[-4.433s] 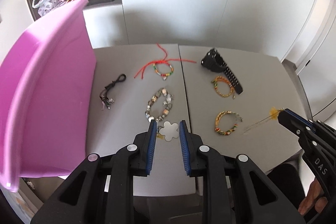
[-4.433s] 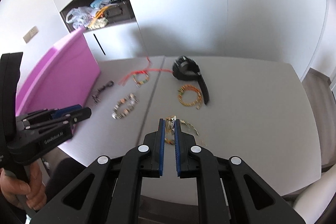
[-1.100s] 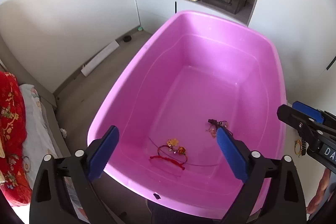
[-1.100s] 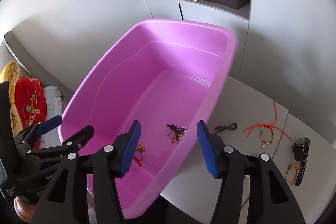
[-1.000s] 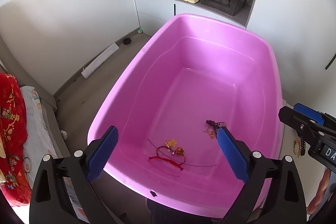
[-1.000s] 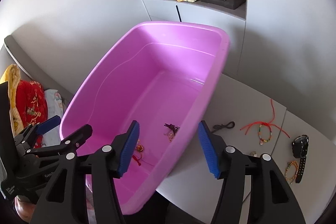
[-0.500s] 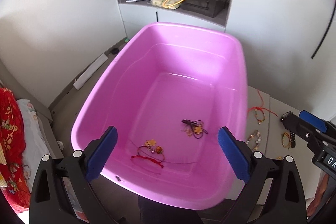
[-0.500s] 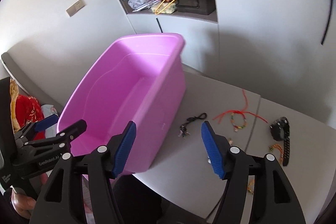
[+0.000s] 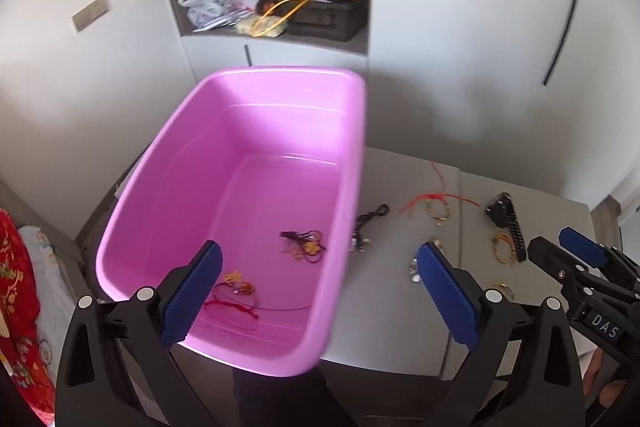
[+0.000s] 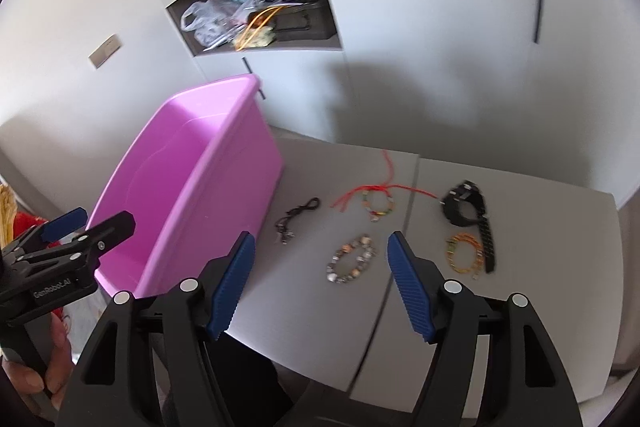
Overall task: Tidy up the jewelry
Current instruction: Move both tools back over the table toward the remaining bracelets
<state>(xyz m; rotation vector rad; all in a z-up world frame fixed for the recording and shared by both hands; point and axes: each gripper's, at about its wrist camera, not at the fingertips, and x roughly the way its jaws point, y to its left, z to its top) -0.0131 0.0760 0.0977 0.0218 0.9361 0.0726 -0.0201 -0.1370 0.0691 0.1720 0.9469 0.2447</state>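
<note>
A pink tub stands at the left end of the grey table. Inside it lie a dark-corded charm piece and a red string bracelet with gold beads. On the table lie a black cord, a red-string beaded bracelet, a stone bead bracelet, a black watch and an orange bracelet. My left gripper is open and empty above the tub's near right corner. My right gripper is open and empty above the table, near the stone bead bracelet.
A wall niche behind the tub holds bags, cables and a dark box. White cabinet doors rise behind the table. Red patterned fabric lies at the far left, below the tub.
Both grippers have swung right, away from the tub and toward the table. The jewelry on the table has come into both views. Both stay open and empty.
</note>
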